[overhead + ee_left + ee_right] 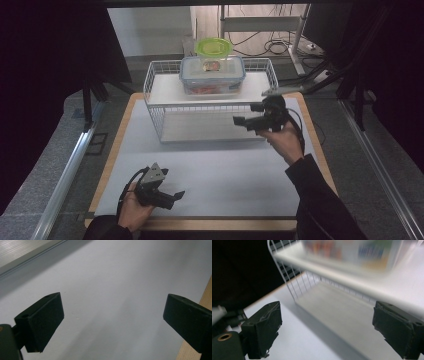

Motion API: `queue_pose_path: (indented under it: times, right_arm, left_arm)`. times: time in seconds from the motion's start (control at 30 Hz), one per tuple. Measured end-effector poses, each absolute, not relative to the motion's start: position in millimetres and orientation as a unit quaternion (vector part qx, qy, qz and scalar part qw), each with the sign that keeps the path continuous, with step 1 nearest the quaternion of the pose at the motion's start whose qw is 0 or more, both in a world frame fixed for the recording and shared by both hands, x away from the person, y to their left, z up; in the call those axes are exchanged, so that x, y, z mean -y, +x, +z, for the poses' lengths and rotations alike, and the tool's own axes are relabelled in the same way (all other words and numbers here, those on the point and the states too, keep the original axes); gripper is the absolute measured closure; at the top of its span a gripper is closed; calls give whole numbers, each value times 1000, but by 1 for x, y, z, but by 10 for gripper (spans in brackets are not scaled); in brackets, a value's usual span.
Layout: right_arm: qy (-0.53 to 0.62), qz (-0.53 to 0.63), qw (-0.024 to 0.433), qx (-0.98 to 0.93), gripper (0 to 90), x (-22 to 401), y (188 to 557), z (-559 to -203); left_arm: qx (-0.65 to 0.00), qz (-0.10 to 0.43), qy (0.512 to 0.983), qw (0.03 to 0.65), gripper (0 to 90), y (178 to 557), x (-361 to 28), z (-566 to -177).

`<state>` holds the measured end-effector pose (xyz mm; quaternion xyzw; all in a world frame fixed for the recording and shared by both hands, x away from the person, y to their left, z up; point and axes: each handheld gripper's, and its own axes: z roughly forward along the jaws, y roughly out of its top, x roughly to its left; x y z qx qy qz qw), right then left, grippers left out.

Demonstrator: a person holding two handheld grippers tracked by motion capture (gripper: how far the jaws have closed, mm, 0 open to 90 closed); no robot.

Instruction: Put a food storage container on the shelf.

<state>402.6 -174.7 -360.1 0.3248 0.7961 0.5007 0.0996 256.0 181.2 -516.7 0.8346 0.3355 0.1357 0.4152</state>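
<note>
Dim room here, dark curtains hanging on both sides and some cables lying on the floor at the back. The wooden table [114, 150] is sitting in the middle with a white sheet [225, 175] covering most of it, wood edge peeking out around it.

At the far end of the sheet a white wire rack [162, 100] is standing with two shelves. On the top shelf a clear box with a blue-rimmed lid [212, 75] is resting, something orange-red showing through its wall, and a smaller tub with a green lid [213, 48] is sitting on top of that box. The lower shelf is lying bare.

The left gripper [172, 196] is hanging low over the near-left part of the sheet, well apart from the rack, held in the person's left hand [132, 210]. In its own view its jaws are standing wide apart with nothing between them, just white sheet underneath and a strip of wood at the right.

The right gripper [241, 121] is hovering just beside the rack's right front, jaws pointing toward the lower shelf, right hand [286, 141] gripping it from behind. Its jaws are also spread wide and holding nothing; in the right gripper view the rack [294, 287] is sitting just ahead, with the box [352, 252] blurry up top.
</note>
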Motion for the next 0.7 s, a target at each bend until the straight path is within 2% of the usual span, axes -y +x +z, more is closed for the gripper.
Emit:
queue_pose_path:
  times: [0.3, 0.5, 0.7]
  right_arm:
    - [327, 445, 136, -823, 51, 189, 357, -452]
    - [321, 413, 166, -836, 41, 197, 334, -486]
    - [325, 378, 152, -853, 36, 201, 327, -503]
  left_arm:
    - [-333, 139, 837, 411, 30, 255, -181, -517]
    - [-332, 142, 838, 408, 30, 256, -181, -517]
    - [-332, 146, 838, 409, 29, 256, -181, -518]
